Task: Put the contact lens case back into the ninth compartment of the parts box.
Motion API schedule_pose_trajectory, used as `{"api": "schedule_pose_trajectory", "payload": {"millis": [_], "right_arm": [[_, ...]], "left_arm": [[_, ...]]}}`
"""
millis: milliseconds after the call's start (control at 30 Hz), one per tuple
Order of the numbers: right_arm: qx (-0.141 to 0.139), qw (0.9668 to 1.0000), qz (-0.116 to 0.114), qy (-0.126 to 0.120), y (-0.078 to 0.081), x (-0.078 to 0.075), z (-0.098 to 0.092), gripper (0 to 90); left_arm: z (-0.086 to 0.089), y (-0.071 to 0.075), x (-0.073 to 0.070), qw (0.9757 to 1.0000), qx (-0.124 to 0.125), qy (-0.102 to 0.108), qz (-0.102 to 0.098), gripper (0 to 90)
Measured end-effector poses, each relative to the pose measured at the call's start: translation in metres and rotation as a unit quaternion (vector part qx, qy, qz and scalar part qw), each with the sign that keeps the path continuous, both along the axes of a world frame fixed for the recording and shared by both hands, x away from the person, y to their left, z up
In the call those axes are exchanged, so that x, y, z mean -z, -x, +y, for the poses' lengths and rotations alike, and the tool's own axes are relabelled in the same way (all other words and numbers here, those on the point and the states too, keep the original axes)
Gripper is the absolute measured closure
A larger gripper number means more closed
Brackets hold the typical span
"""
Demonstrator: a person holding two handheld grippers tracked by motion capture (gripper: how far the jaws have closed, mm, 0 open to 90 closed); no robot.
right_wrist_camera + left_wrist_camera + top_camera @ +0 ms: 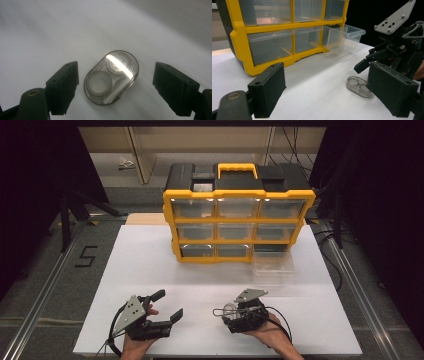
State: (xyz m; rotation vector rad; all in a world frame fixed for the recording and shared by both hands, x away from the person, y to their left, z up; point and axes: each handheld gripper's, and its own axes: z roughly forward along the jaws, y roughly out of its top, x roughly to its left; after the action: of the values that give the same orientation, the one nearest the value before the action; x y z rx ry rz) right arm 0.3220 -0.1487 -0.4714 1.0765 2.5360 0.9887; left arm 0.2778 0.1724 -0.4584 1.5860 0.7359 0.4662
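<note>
The right gripper is held over a clear lens case, which lies flat on the white table. Its jaws are spread at nine and three o'clock, touching nothing. The left gripper is seen wide open and empty.

one yellow-and-black organiser stands on one white tabletop. it has nine drawer bays in three rows of three; eight clear drawers sit in them, and one clear drawer stands pulled out in front of the organiser's bottom right bay. one clear two-well case lies in front of the organiser. two hand-held grippers: left, right.
</note>
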Motion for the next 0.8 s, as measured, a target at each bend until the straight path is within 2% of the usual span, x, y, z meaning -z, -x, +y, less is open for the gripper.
{"api": "schedule_pose_trajectory", "payload": {"millis": [533, 800], "right_arm": [[-0.005, 0.9993, 0.031, 0.018, -0.005, 0.006, 0.008, 29.1], [-0.010, 0.9991, 0.032, 0.026, -0.007, 0.009, 0.014, 30.7]], "left_arm": [[0.000, 0.000, 0.000, 1.0000, 0.000, -0.001, 0.001, 14.7], [0.000, 0.000, 0.000, 1.0000, 0.000, 0.000, 0.001, 14.8]]}}
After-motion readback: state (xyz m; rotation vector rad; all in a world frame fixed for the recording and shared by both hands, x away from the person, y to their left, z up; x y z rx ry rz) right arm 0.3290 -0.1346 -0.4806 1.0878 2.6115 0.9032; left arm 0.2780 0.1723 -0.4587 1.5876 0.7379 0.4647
